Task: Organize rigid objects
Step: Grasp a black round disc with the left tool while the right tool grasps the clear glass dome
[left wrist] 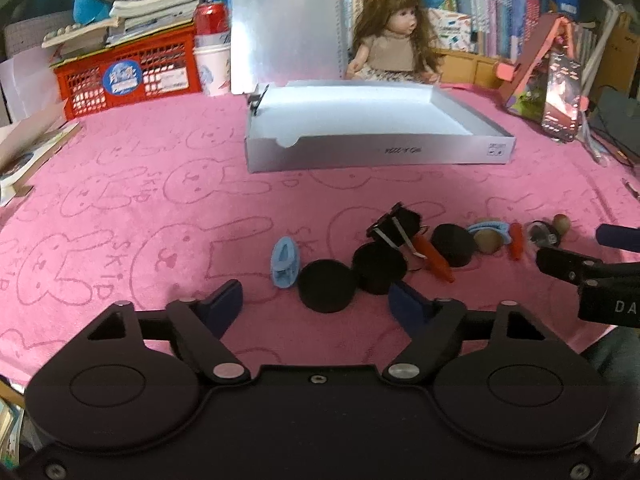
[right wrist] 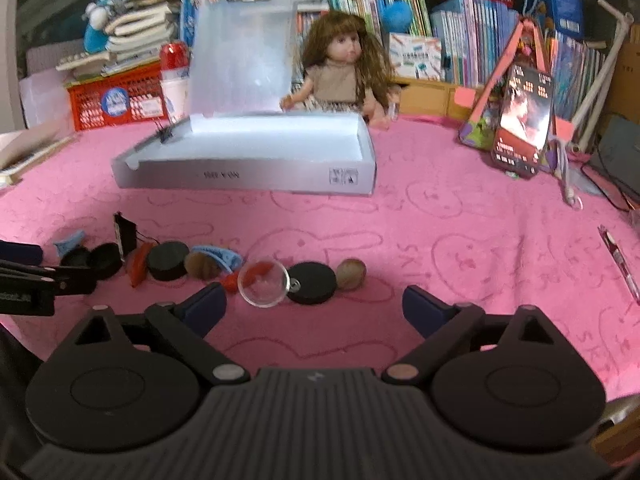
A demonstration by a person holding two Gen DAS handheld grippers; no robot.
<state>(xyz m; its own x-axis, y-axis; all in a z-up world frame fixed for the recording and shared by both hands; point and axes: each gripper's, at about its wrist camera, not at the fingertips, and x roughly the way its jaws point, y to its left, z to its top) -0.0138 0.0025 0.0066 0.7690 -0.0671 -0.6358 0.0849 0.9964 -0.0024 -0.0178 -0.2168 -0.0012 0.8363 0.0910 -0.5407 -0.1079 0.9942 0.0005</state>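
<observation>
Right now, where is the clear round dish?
In the right wrist view, the clear round dish lies on the pink cloth, left of the black disc.

A shallow grey cardboard box (left wrist: 380, 154) sits open on the pink cloth, its white inside bare, its translucent lid (left wrist: 286, 24) standing upright at the back edge. In front of it, well apart, small rigid objects lie in a loose row. From the left: a light blue toy shoe (left wrist: 285, 262) on its side; two black round pucks (left wrist: 327, 286) (left wrist: 379, 268) touching each other; a black binder clip (left wrist: 396, 226) tipped over behind them; an orange carrot-shaped piece (left wrist: 434, 260); a third black puck (left wrist: 454, 245); a brown wooden ball (left wrist: 489, 241) against a blue ring-like piece (left wrist: 490, 226); a clear round dish (right wrist: 263, 283) holding red bits; a flat black disc (right wrist: 312, 282); and another wooden ball (right wrist: 351, 274) at the right end.
</observation>
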